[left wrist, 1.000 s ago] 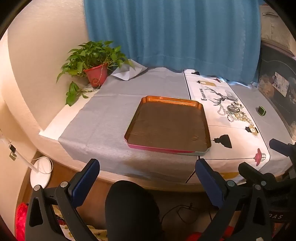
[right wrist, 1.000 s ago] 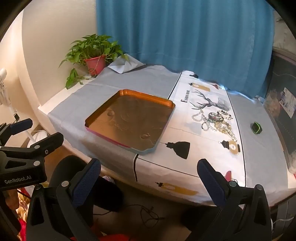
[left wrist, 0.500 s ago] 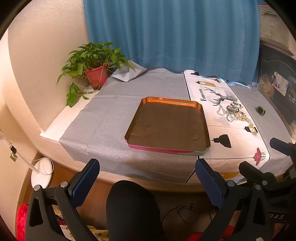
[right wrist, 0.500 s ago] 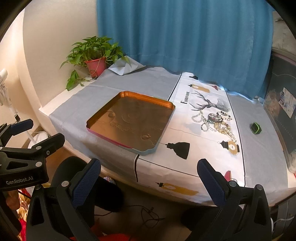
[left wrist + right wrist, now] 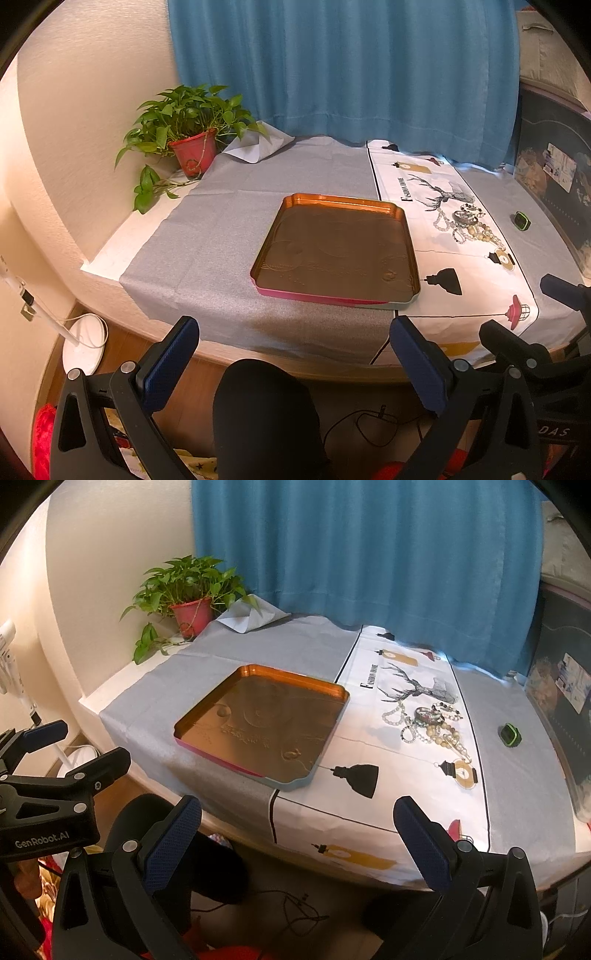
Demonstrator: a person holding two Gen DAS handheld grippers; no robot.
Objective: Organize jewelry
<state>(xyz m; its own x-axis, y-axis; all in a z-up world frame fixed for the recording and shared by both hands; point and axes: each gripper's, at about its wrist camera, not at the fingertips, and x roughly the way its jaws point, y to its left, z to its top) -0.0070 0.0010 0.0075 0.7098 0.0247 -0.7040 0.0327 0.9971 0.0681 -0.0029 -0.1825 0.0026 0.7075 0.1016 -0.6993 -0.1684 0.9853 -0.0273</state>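
Note:
A pile of jewelry (image 5: 430,725), bead bracelets and chains, lies on the white printed cloth right of a copper tray (image 5: 325,688); both also show in the left wrist view, the jewelry (image 5: 467,225) right of the tray (image 5: 402,214). The tray holds nothing. My left gripper (image 5: 295,360) is open and empty, below the table's front edge. My right gripper (image 5: 297,840) is open and empty, also in front of the table. Each gripper shows at the side of the other's view.
A potted plant (image 5: 192,146) stands at the back left corner. A small black and green object (image 5: 510,734) lies on the grey cloth at the right. A blue curtain (image 5: 351,66) hangs behind. A dark knee (image 5: 264,410) sits below the table.
Both views have shifted slightly; the table sits a little lower and closer in the frames. Both grippers stay open and empty.

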